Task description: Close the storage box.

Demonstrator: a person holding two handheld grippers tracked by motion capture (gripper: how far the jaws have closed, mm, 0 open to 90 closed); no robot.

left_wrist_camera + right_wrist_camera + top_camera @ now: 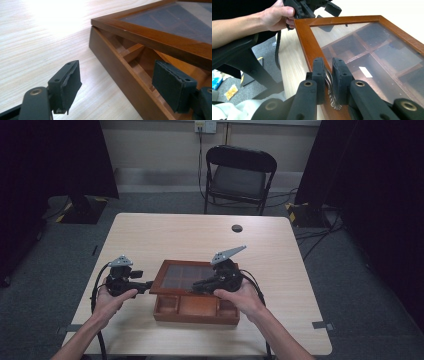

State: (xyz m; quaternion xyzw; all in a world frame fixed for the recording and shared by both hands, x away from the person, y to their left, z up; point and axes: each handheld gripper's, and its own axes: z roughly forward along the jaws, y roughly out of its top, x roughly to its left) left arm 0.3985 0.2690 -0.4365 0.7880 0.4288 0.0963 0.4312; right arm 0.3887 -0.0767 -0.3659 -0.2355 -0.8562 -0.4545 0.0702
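Observation:
A brown wooden box [195,312] with several compartments sits at the near middle of the table. Its glass-paned lid [182,277] is tilted up at the front. My right gripper [328,67] is shut on the small ornate metal handle [332,100] on the lid's front frame [307,45], holding that edge raised. My left gripper [117,72] is open at the box's left front corner. One pad [71,80] stands over the table. The other pad [170,85] stands over the box's inside, under the raised lid [155,35]. The box's side wall [112,67] lies between them, untouched.
The light wooden table [190,235] has a small black round disc [237,228] near its far edge. A black folding chair [240,175] stands behind the table. Dark curtains hang on both sides, and cables lie on the floor at the right.

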